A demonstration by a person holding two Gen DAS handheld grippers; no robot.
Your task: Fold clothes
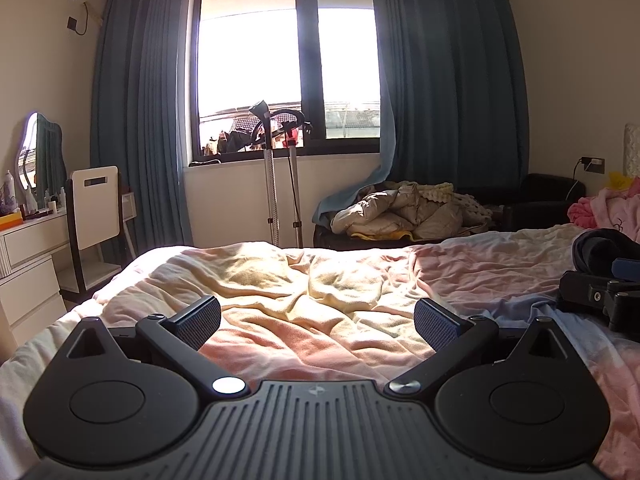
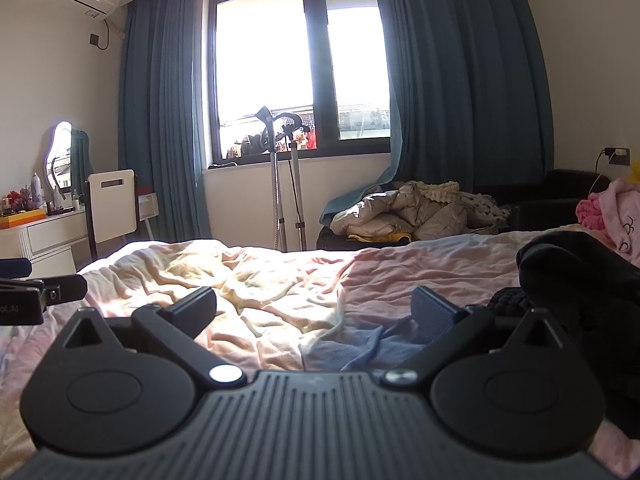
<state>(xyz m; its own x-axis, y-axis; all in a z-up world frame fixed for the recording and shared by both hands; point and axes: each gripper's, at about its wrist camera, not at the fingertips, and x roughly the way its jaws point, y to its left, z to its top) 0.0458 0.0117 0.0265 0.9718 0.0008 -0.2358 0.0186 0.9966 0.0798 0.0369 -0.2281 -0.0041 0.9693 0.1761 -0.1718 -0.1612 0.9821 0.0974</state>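
Observation:
A dark garment lies heaped on the right side of the bed, just right of my right gripper; in the left wrist view the same dark garment shows at the right edge. My left gripper hovers low over the rumpled pink and yellow bedspread, open, nothing between its fingers. My right gripper is open too, with only the bedspread under it. The right gripper is seen from the left wrist at the right edge, the left gripper from the right wrist at the left edge.
Pink clothes are piled at the bed's far right. A dark sofa holds beige quilts under the window. A garment steamer stand rises behind the bed. A white dresser and chair are at left.

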